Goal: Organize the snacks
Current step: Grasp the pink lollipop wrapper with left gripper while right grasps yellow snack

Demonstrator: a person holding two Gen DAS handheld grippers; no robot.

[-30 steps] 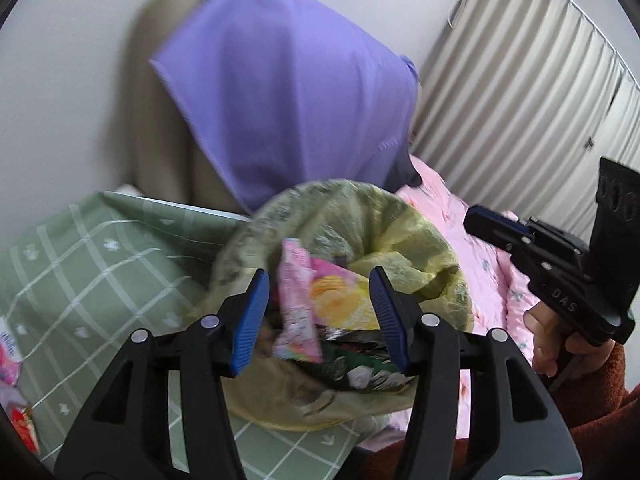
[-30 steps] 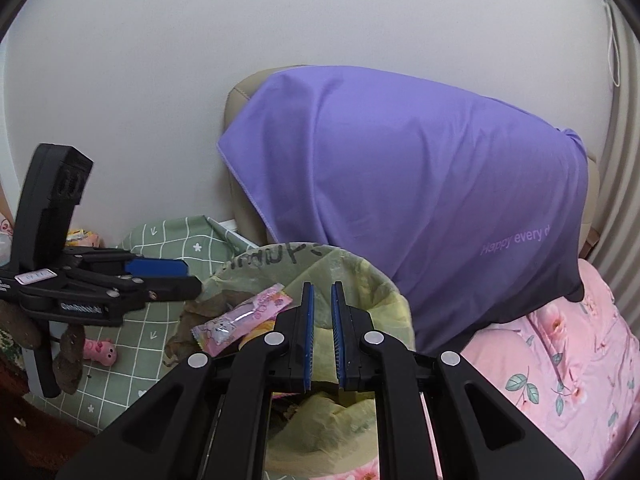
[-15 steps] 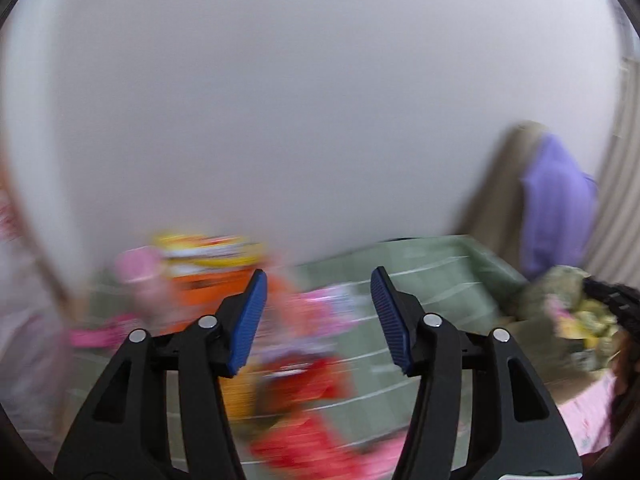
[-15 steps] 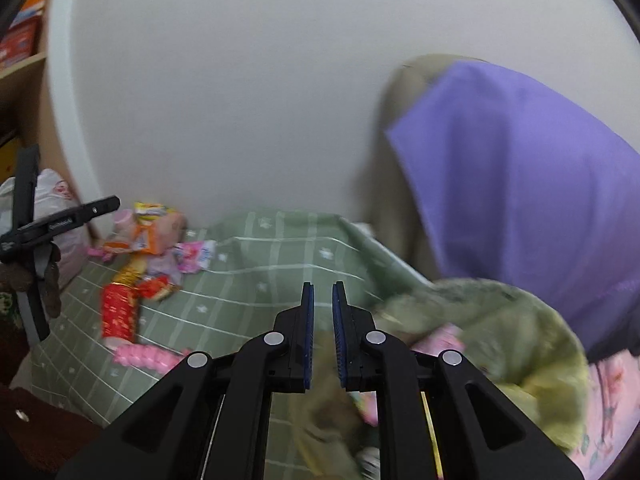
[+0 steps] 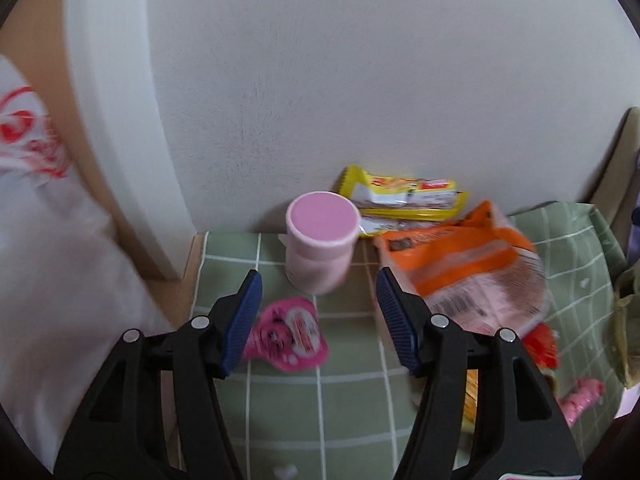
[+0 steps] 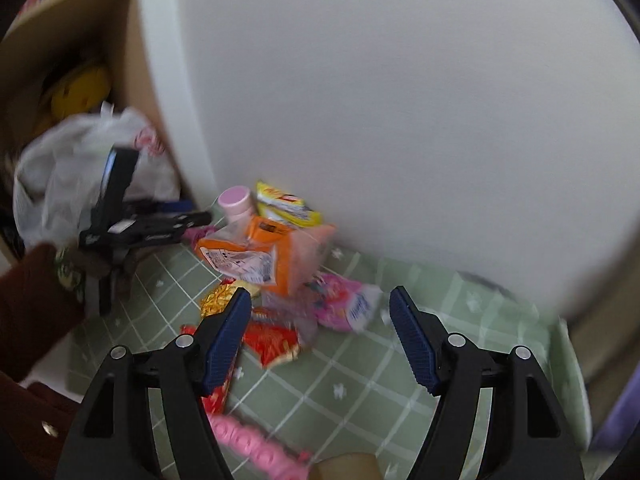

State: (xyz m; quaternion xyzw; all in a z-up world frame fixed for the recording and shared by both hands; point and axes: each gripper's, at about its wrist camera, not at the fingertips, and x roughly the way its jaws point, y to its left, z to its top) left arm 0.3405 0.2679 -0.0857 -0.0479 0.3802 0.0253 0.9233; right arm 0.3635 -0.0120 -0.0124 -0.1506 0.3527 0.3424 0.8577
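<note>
Loose snacks lie on a green checked cloth against a white wall. In the left wrist view a pink lidded cup stands upright just beyond my open left gripper, with a pink heart-shaped packet below it, a yellow packet behind and an orange bag to the right. The right wrist view shows the same orange bag, a red packet, a pink-white packet and a long pink bar. My right gripper is open and empty above them. The left gripper shows at the left.
A white plastic bag with red print fills the left side beside a cardboard-coloured shelf. A dark red sleeve holds the left gripper. The cloth's right end reaches a beige chair and purple fabric.
Both grippers swung left, away from the green-yellow bag of snacks and the purple-draped chair, to the snack pile by the wall. The right gripper went from shut to open.
</note>
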